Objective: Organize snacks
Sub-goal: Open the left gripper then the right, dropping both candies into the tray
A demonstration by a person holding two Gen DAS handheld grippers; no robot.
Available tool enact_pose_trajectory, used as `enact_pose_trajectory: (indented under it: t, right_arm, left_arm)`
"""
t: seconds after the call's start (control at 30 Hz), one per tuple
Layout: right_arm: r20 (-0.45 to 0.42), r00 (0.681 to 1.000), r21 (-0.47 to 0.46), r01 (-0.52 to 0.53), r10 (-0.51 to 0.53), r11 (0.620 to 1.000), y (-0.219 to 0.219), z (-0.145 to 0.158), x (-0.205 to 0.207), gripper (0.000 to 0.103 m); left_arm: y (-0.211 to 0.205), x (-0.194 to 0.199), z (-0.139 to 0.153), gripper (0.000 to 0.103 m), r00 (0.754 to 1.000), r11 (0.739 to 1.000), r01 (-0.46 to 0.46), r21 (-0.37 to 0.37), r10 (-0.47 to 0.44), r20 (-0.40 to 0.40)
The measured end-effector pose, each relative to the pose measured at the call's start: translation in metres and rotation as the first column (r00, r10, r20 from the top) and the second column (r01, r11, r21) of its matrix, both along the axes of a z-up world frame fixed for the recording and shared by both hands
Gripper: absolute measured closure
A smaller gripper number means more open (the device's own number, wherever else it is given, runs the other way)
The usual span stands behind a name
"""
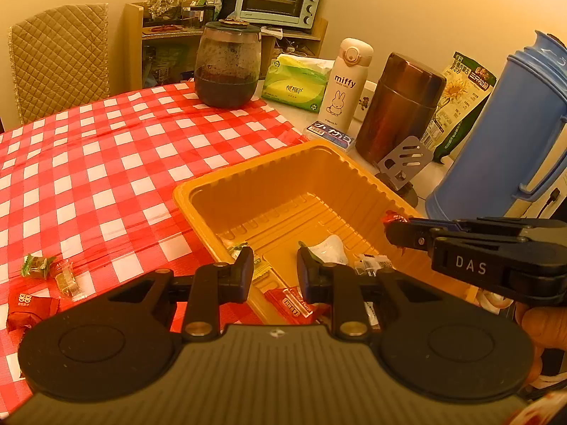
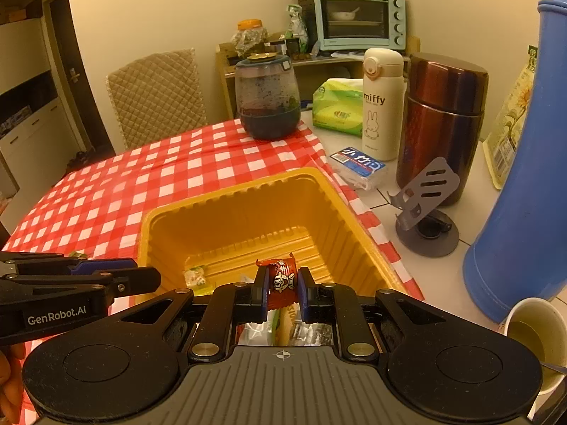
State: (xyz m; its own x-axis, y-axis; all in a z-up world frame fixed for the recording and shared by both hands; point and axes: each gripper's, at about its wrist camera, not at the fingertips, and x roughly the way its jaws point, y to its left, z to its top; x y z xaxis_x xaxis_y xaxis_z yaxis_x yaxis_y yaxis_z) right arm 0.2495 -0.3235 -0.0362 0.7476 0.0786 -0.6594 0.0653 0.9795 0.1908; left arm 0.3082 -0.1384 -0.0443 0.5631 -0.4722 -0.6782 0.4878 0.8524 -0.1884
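An orange plastic tray (image 1: 226, 180) sits on the red checked tablecloth and shows in the right wrist view too (image 2: 198, 212). It holds several wrapped snacks, among them a white packet (image 1: 327, 249) and a red bar (image 1: 288, 304). My left gripper (image 1: 274, 269) is open and empty over the tray's near end. My right gripper (image 2: 281, 283) is shut on a red wrapped candy (image 2: 281, 278) above the tray; it appears from the side in the left wrist view (image 1: 393, 225). Loose snacks lie on the cloth at the left: a green candy (image 1: 37, 265), a clear-wrapped one (image 1: 67, 281) and a red packet (image 1: 28, 306).
Behind the tray stand a dark glass jar (image 1: 226, 67), a tissue pack (image 1: 296, 83), a white miffy bottle (image 1: 345, 83), a brown flask (image 1: 398, 106), a grey phone stand (image 1: 402, 166) and a blue thermos (image 1: 503, 134). A paper cup (image 2: 535, 336) stands at the right.
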Motion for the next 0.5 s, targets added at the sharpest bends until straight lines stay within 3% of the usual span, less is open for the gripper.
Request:
enact_pose_trajectory:
  t: [0.5]
  right_arm:
    - [-0.001,1.0,0.006,-0.014,0.014,1.0,0.0048,0.0004,0.001,0.086]
  left_arm:
    - [0.0032,-0.0005,0.0009,0.08,1.0,1.0,-0.009,0.0,0.009,0.004]
